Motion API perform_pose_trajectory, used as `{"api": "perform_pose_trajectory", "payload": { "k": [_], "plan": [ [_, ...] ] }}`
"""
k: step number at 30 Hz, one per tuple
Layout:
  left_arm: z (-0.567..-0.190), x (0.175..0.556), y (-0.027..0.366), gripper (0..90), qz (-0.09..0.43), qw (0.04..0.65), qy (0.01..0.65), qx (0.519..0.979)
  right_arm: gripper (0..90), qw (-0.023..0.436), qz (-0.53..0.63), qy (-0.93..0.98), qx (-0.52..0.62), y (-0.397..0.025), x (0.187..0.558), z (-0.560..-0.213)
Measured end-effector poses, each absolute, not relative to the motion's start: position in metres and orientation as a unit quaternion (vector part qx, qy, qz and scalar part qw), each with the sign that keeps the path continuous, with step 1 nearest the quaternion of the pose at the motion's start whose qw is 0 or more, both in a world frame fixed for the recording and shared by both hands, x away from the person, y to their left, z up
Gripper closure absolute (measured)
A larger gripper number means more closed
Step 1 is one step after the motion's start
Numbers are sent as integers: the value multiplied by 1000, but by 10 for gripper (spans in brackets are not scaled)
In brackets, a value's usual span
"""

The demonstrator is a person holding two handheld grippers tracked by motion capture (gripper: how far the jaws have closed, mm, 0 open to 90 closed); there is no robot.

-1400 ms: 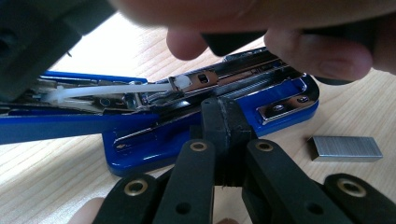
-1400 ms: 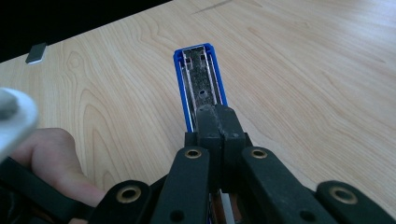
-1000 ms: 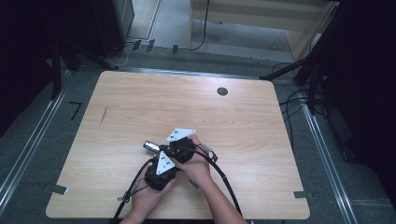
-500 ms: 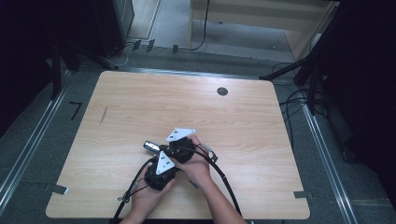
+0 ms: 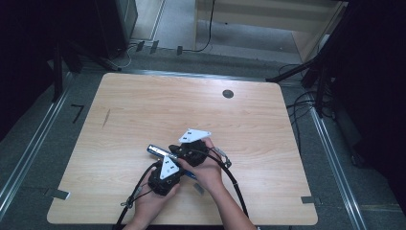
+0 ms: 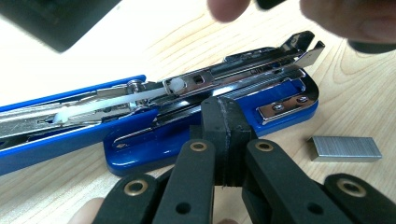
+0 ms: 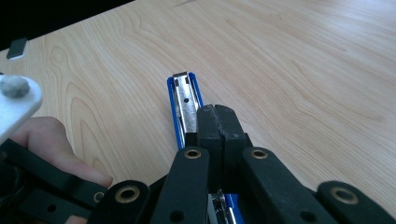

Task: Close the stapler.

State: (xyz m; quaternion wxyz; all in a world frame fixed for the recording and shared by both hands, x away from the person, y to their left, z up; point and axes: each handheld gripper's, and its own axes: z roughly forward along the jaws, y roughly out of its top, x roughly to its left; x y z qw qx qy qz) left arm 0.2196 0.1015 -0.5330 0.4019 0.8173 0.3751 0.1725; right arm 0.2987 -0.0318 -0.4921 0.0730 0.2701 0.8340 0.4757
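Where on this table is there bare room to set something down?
The whole far half of the table is bare, up to the dark round grommet, and so are the left and right sides. It is crowded at the near middle, around the opened blue stapler, the staple strip and both grippers.

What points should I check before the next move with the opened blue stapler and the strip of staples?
1. Blue stapler with metal magazine is swung open on the wooden table: ok.
2. Magazine channel exposed for loading: ok.
3. Silver strip of staples lies on the table beside the stapler base, apart from it: ok.
4. Left gripper jaws together, against the stapler's near edge; firm grip: cannot tell.
5. Right gripper jaws together over the blue top arm; holding it: cannot tell.
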Motion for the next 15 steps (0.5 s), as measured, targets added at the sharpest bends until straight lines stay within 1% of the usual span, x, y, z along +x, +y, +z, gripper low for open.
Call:
{"api": "perform_pose_trajectory", "payload": {
  "k": [15],
  "plan": [
    [-533,220,102,900,174,401,374,818,900,89,485,821,288,-59,288,-484]
  ]
}}
